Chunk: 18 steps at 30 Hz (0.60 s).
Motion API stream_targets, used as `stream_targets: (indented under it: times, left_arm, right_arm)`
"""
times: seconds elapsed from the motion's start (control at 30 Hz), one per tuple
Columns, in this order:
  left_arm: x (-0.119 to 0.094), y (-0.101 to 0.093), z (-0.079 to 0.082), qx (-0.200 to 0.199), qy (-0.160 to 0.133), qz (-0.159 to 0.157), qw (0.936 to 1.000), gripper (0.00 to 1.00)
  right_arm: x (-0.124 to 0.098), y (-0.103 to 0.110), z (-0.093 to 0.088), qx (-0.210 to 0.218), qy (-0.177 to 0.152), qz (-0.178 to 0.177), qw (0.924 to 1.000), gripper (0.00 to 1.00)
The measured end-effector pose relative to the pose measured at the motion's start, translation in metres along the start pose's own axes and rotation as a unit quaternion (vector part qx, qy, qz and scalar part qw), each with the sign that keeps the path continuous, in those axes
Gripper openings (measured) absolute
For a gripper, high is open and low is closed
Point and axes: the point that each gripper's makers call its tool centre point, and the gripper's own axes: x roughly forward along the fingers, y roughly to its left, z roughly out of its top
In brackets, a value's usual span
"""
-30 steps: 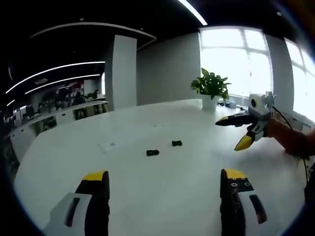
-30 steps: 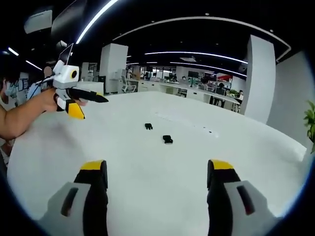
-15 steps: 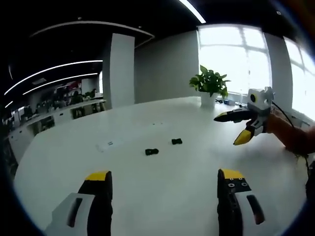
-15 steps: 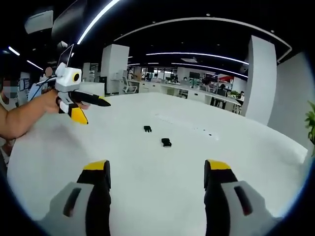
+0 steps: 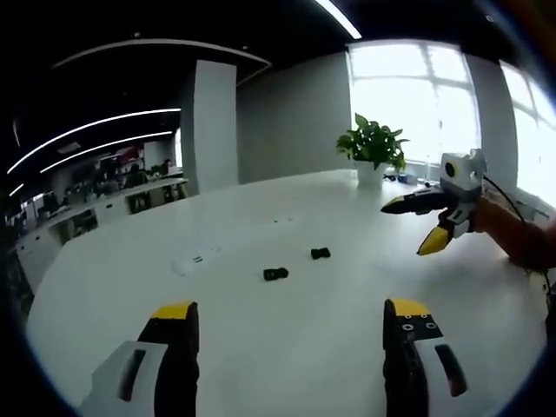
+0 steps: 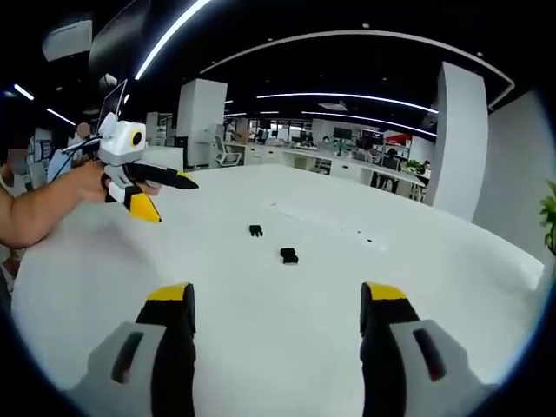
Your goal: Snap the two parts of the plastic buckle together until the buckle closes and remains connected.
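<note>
Yellow-tipped left gripper (image 5: 288, 323) and right gripper (image 6: 275, 306) gape wide, holding nothing.

My left gripper view looks from above the near edge of the white table (image 5: 287, 347), facing far across it toward the window (image 5: 408, 104) and the plant (image 5: 372, 146). My right gripper view looks from the opposite side of the table (image 6: 278, 339), toward the office desks (image 6: 347, 165). Both sit well back from the two black buckle parts (image 5: 297, 264) (image 6: 271, 243), which they share mid-table, and each catches the other gripper.
</note>
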Motion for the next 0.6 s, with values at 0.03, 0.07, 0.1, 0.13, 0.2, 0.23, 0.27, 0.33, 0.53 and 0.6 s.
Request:
stream_targets:
  times: [0.03,0.07,0.1,0.13,0.2,0.23,0.27,0.33,0.53,0.6]
  left_arm:
    - [0.001,0.001,0.000,0.000,0.001,0.000,1.0000,0.89]
    - [0.002,0.002,0.000,0.001,0.001,0.001,1.0000,0.89]
    - [0.004,0.004,0.000,0.002,0.000,0.002,1.0000,0.91]
    - [0.005,0.007,0.000,-0.004,0.001,0.009,0.9999,0.94]
    - [0.007,0.006,-0.002,-0.008,0.005,0.002,1.0000,0.91]
    - [0.009,0.006,-0.002,-0.012,0.007,0.002,0.9999,0.91]
    - [0.010,0.006,-0.002,-0.014,0.006,0.001,0.9999,0.93]
    - [0.012,0.004,-0.003,-0.012,0.006,-0.006,0.9999,0.94]
    - [0.018,0.008,-0.002,-0.005,0.011,-0.005,0.9999,0.92]
    - [0.020,0.010,-0.001,-0.007,0.011,-0.004,0.9999,0.92]
  right_arm:
    - [0.001,-0.001,0.000,0.000,0.001,0.000,1.0000,0.77]
    - [0.002,-0.001,0.000,0.000,0.000,0.001,1.0000,0.77]
    - [0.002,0.000,0.000,0.001,0.001,0.002,1.0000,0.77]
    - [0.004,0.000,0.000,0.000,0.001,0.002,1.0000,0.77]
    - [0.006,0.001,0.000,-0.003,0.002,0.003,1.0000,0.77]
    - [0.007,0.002,0.000,-0.004,0.003,0.004,1.0000,0.77]
    - [0.008,0.002,0.000,-0.004,0.003,0.005,1.0000,0.77]
    - [0.010,0.001,0.000,-0.007,0.005,0.005,1.0000,0.77]
    - [0.015,0.001,0.004,-0.008,0.001,0.009,0.9999,0.74]
    - [0.018,0.002,0.001,0.002,0.014,0.013,0.9998,0.68]
